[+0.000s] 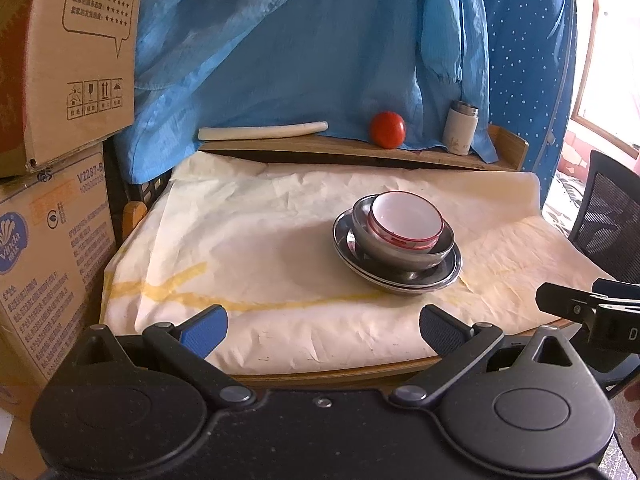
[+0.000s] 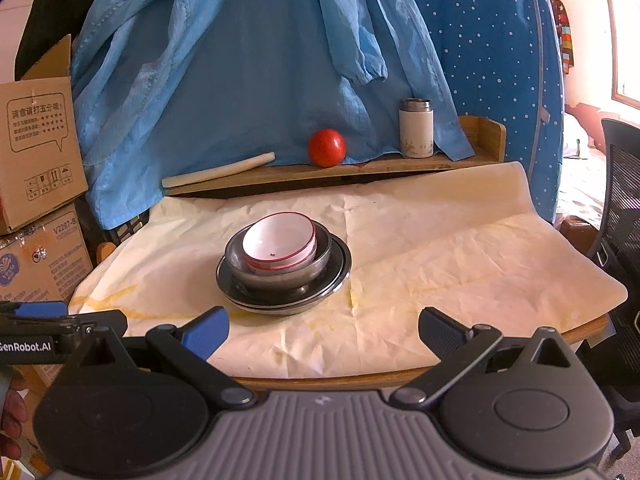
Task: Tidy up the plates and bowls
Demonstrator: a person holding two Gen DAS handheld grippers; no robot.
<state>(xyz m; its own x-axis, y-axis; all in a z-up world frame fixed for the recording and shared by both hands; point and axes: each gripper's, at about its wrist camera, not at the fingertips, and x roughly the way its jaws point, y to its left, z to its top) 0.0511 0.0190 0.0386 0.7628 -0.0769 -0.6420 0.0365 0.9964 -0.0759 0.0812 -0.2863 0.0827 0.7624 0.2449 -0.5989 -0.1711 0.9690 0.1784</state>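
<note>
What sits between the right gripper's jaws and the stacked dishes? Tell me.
Nothing: only bare cream paper separates the right gripper from the dish stack, seen in the right wrist view.

2 plates (image 2: 280, 300), 2 bowls (image 2: 280, 246), 1 tomato (image 2: 327, 147), 1 flask (image 2: 416, 128).

Wooden table (image 2: 400, 380), covered by a creased cream sheet (image 2: 440, 264). On that sheet sits 1 stack of steel plates (image 2: 280, 304). Rear ledge (image 2: 360, 166) carries tomato (image 2: 327, 147), flask (image 2: 416, 128), white rod (image 2: 218, 172).
</note>
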